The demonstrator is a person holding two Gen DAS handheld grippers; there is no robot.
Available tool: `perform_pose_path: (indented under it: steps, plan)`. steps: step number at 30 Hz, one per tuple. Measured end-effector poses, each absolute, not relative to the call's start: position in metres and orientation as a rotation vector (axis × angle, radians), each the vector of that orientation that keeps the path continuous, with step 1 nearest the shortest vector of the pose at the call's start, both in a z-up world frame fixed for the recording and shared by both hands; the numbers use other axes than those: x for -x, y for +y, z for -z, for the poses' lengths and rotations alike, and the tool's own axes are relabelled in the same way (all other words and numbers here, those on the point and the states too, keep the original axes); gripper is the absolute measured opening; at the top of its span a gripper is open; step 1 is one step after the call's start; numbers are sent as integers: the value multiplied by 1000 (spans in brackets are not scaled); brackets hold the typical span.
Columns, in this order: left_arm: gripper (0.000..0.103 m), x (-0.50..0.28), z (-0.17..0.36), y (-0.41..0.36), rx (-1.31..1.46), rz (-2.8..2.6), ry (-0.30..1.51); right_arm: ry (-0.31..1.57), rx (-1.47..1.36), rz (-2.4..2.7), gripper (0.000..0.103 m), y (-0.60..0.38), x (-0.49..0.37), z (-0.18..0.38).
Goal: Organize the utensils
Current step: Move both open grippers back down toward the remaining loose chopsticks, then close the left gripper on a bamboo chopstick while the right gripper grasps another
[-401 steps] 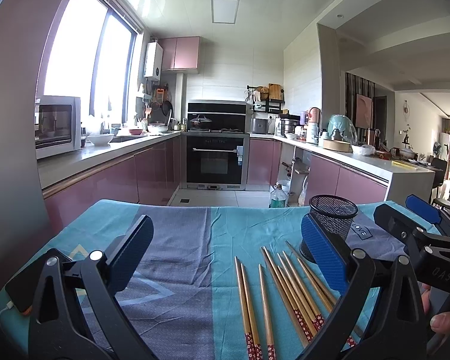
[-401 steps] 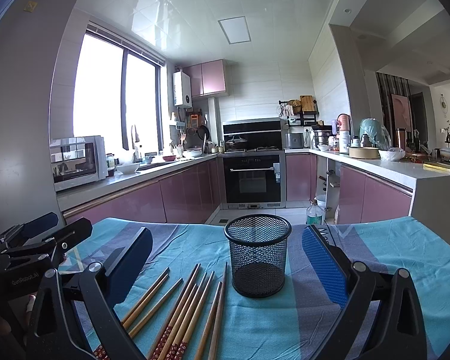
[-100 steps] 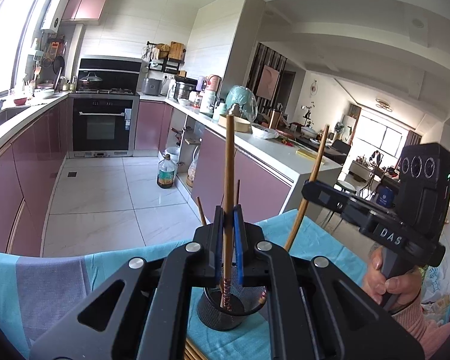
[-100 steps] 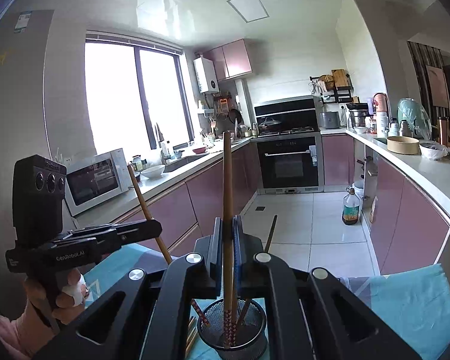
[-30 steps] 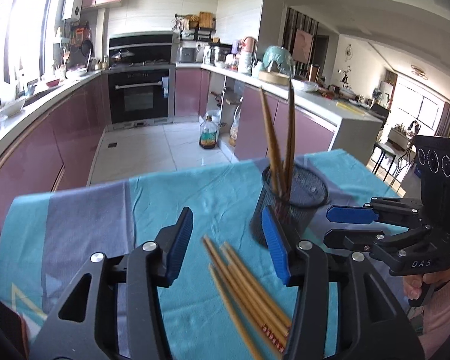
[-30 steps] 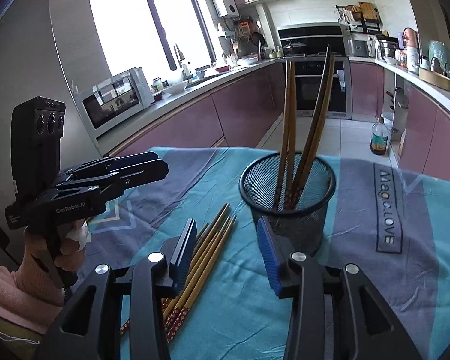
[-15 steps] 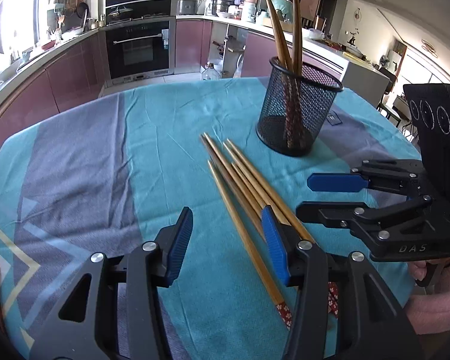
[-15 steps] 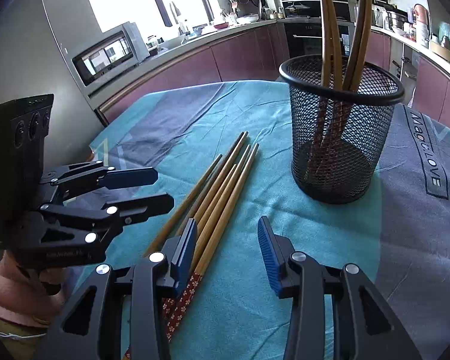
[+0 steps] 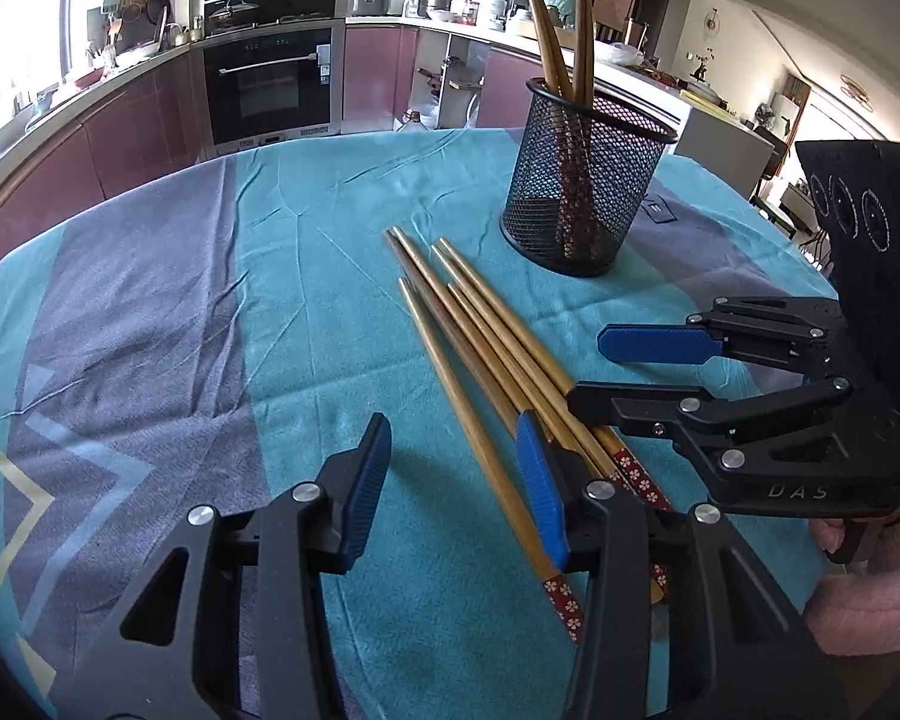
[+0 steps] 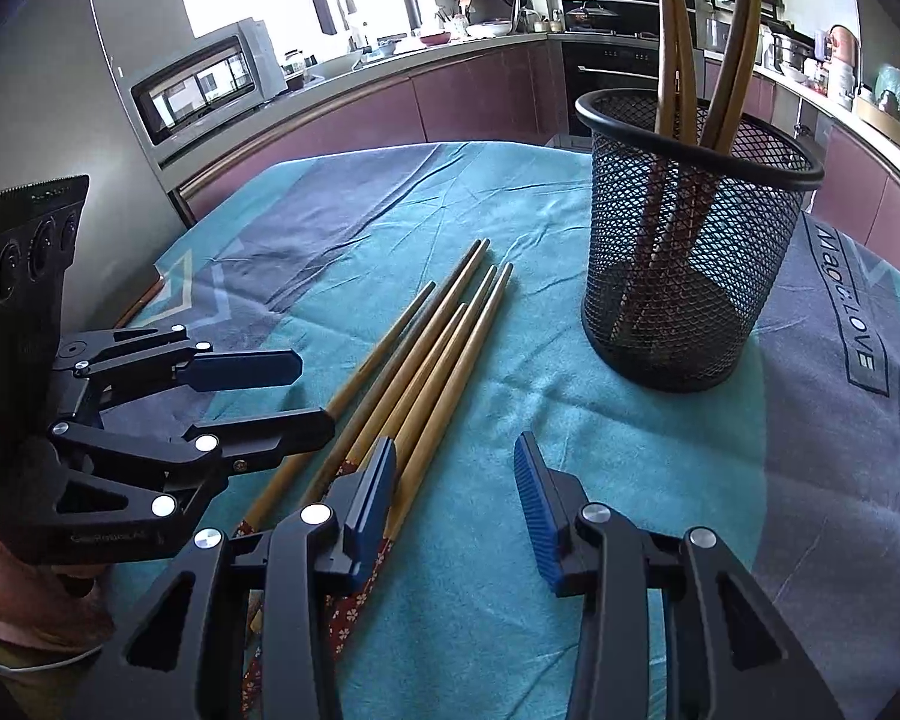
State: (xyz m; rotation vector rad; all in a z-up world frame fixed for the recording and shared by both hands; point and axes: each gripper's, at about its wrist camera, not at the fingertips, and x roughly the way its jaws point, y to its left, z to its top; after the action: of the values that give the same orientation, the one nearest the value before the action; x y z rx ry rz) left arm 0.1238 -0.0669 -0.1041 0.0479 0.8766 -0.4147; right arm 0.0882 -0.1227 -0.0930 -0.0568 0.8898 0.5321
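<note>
Chopsticks of brown wood with red flowered ends (image 9: 498, 372) lie bunched on your teal tablecloth (image 9: 306, 276), long axes running from you toward the black mesh cup (image 9: 582, 192), which already holds four. Your left gripper (image 9: 456, 480), jaws just narrowed but empty, straddles the leftmost stick. Your right gripper (image 10: 453, 492), unclenched and empty, sits just right of the bunch.

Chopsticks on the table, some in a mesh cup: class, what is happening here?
A person holds a gripper in each hand, sorting chopsticks into a black mesh cup. Four chopsticks already stand in it. Five more lie loose on the teal tablecloth. The left gripper, whose jaws have just been closing, straddles the outermost one. The right gripper is open beside the bundle. Neither grips anything.
</note>
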Motion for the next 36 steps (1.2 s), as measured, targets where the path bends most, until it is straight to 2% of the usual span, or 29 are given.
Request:
perform_pose_path:
  steps: [5, 12, 16, 24, 27, 33, 36]
  plan:
    - [39, -123, 108, -70, -81, 403, 885, 888, 79, -518, 39, -122, -87, 93]
    - [27, -126, 110, -65, -91, 396, 888, 889, 123, -493, 30, -120, -88, 94]
    - [20, -130, 110, -60, -70, 399, 894, 890, 127, -487, 29, -121, -88, 94]
    - [17, -136, 112, -58, -34, 401, 901, 878, 157, -472, 29, -105, -101, 95]
    - [16, -141, 113, -57, -20, 401, 903, 877, 158, -471, 26, -102, -107, 94]
    - [11, -145, 112, -58, -23, 391, 904, 883, 132, -458, 11, -105, -114, 95]
    - [12, -147, 112, -58, -27, 385, 906, 887, 123, -458, 10, -107, -115, 95]
